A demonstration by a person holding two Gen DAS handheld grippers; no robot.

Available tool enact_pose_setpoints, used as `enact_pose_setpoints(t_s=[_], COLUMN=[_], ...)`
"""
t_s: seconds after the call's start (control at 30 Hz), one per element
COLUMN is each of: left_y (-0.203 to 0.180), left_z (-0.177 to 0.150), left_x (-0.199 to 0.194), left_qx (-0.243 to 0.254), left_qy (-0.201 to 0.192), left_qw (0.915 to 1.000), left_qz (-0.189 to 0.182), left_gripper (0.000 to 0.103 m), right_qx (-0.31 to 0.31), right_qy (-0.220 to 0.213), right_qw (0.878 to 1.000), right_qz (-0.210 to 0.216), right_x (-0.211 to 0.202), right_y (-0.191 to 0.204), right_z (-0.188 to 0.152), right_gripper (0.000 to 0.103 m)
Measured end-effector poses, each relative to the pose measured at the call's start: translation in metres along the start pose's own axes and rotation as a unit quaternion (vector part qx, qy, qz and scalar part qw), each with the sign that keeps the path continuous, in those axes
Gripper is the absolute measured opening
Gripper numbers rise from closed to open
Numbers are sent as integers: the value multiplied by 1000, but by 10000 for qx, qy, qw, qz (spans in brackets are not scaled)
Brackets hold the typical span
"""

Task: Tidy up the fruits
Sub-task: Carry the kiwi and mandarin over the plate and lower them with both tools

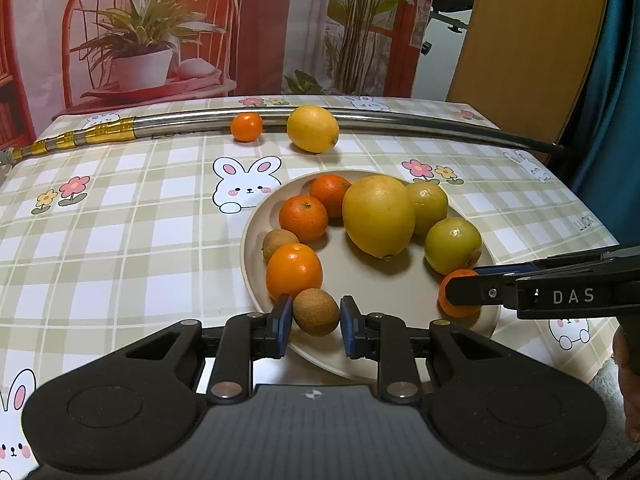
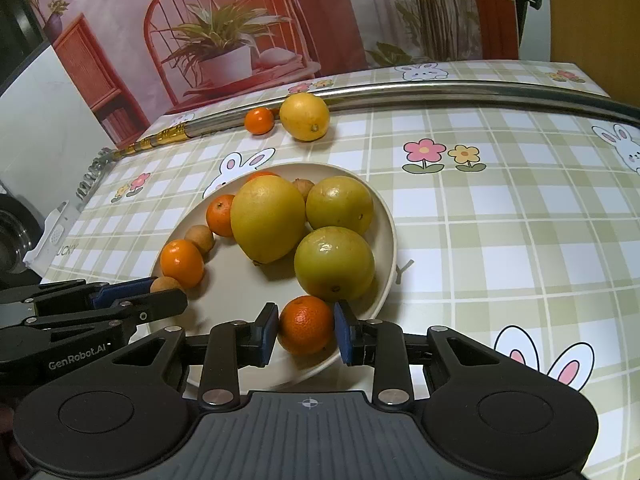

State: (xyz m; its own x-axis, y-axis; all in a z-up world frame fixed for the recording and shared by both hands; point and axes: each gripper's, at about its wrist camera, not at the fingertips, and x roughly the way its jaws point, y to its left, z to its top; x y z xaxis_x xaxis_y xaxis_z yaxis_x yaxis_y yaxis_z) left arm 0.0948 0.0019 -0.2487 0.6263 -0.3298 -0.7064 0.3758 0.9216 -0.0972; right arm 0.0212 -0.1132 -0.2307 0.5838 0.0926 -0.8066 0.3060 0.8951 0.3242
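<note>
Fruit is gathered on a beige plate (image 1: 256,264) that rests on a checked tablecloth (image 1: 120,240) printed with rabbits and flowers. On the plate, a large yellow citrus (image 1: 378,216) lies near the middle, with two greenish-yellow round fruits (image 1: 452,246) set just to its right. Several oranges (image 1: 303,218) and small brown fruits (image 1: 279,242) are arranged along the left rim.

At the near edge of the plate, a small brown fruit (image 1: 315,312) is framed by the left gripper (image 1: 315,326). Its jaws stand apart on either side of the fruit, with a narrow gap visible at each blue pad, so the fruit is bracketed but not seen to be clamped.

At the near right rim, a small orange (image 2: 306,325) sits between the fingers of the right gripper (image 2: 306,334). Both pads appear to touch the peel, though a thin gap at the right pad cannot be ruled out; whether it is squeezed cannot be told from the pictures. In the left wrist view, this orange is largely covered by the gripper's dark finger.

Far from the plate, a small tangerine (image 1: 246,127) and a yellow lemon (image 1: 313,129) lie on the cloth, apart from each other and just against a long metal rod (image 1: 400,120) with a gold fitting at its left end. Behind the table, a printed backdrop (image 1: 160,40) of a red chair and potted plant is seen.
</note>
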Motion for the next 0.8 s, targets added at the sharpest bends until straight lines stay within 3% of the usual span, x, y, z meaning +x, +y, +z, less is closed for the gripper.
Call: enact_pose_setpoints(t_s=[0.8], left_y=[1], left_z=[1], left_x=[-3], left_qx=[-103], left_qy=[-2], left_qw=[9999], left_qz=[67], left_gripper=[28], right_qx=[-45], right_qy=[40], right_qw=[10000], right_qz=[6], right_x=[0], right_y=[0], right_z=[1], right_gripper=[31])
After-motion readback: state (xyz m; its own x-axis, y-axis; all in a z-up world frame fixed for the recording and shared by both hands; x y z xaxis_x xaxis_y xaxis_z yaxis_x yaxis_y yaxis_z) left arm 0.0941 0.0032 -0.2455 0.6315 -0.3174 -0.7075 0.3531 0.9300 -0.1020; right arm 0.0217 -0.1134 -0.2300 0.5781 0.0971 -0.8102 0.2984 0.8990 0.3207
